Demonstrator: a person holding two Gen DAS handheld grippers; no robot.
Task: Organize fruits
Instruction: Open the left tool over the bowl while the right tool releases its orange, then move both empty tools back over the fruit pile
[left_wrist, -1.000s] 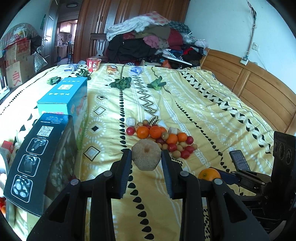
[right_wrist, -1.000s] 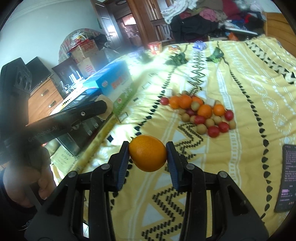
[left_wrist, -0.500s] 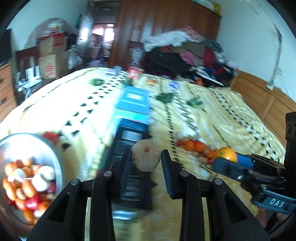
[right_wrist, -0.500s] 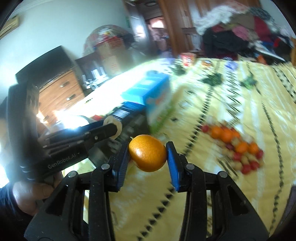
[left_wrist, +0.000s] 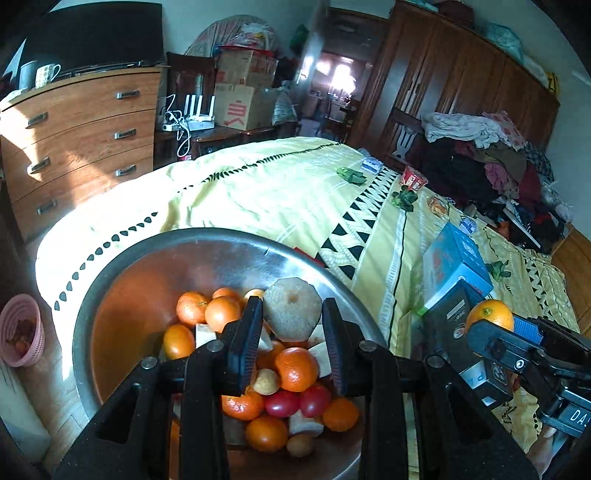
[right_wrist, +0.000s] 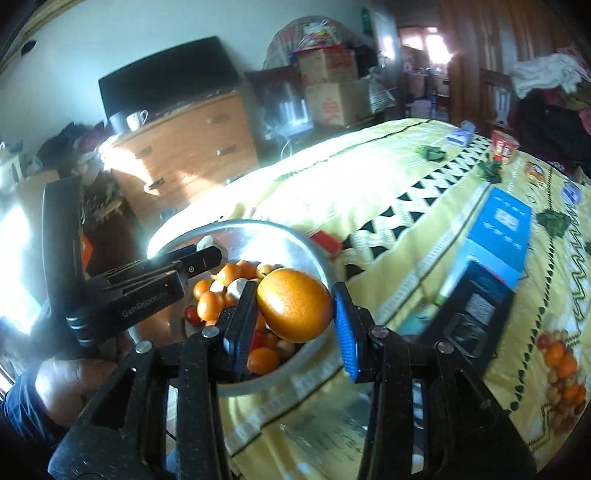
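Grippers swung from bed pile to steel bowl (left_wrist: 110, 295) — left gripper (left_wrist: 291, 332) clamps pale fruit (left_wrist: 291, 308), right gripper (right_wrist: 295, 317) clamps orange (right_wrist: 293, 304); release next.

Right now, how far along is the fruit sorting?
Well underway: the steel bowl already holds many oranges and tomatoes. In hand: the left tongs hold a pale cut fruit piece over the bowl, and the right tongs grip an orange near its rim. Left: a fruit pile on the bedspread.
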